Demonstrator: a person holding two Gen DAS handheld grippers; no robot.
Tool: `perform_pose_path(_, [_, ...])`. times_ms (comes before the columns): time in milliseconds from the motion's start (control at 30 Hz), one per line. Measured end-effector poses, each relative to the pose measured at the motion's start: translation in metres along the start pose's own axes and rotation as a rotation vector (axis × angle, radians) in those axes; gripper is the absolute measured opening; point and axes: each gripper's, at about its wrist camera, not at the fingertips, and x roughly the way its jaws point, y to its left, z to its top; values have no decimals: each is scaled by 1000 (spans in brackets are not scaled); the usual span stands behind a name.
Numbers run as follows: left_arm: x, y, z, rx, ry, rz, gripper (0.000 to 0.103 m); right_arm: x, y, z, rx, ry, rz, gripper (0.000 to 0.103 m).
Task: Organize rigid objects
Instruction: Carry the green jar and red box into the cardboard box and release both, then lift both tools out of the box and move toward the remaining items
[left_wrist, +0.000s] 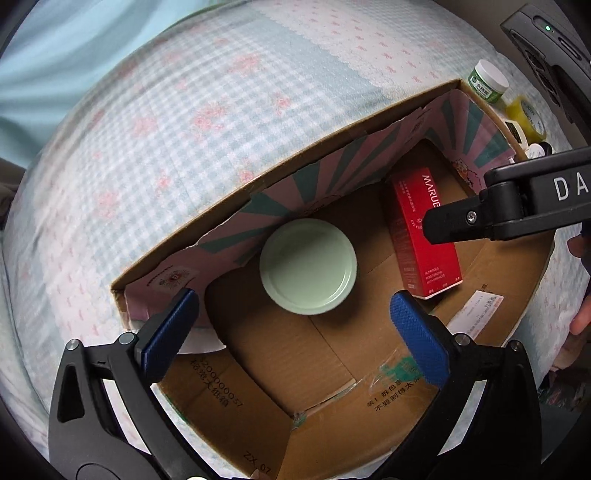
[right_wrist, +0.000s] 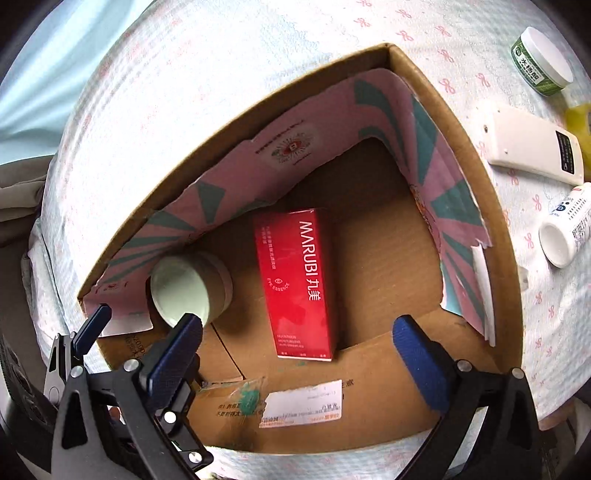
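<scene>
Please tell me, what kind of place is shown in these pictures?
Probably a bedroom at home: a cardboard box rests on a soft quilted cover with pink bows, like a bed. A red cosmetics box and a white remote control also suggest a home.

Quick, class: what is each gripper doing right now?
Left gripper: open, empty, over the box.
Right gripper: open, empty, over the same box.

Your right tongs' arm (left_wrist: 517, 206) covers part of the red box (left_wrist: 424, 240), so its name is cut short in your left view. The yellow bottle (right_wrist: 580, 122) runs off the picture's edge. The white label (right_wrist: 303, 404) on the cardboard box (right_wrist: 491, 206) is too blurry to read.
</scene>
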Motion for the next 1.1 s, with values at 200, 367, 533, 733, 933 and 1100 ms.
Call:
perform_pose_path(200, [-15, 9, -3, -33, -16, -8, 103, -10, 4, -10, -10, -13, 5, 103])
perform_pose_path(367, [-33, 13, -11, -65, -35, 2, 103, -24, 18, -14, -60, -34, -2, 103])
perform_pose_path(533, [-63, 16, -23, -120, -54, 21, 103, -49, 30, -24, -128, -86, -19, 103])
perform_pose_path(733, [-117, 13, -45, -218, -113, 61, 103, -88, 13, -47, -229, -157, -48, 103])
perform_pose_path(933, [-167, -7, -59, -316, -184, 74, 103, -140, -10, -75, -317, -276, -120, 103])
perform_pose_path(1100, [-195, -41, -59, -334, -222, 32, 103, -181, -46, -96, -390, -365, -220, 103])
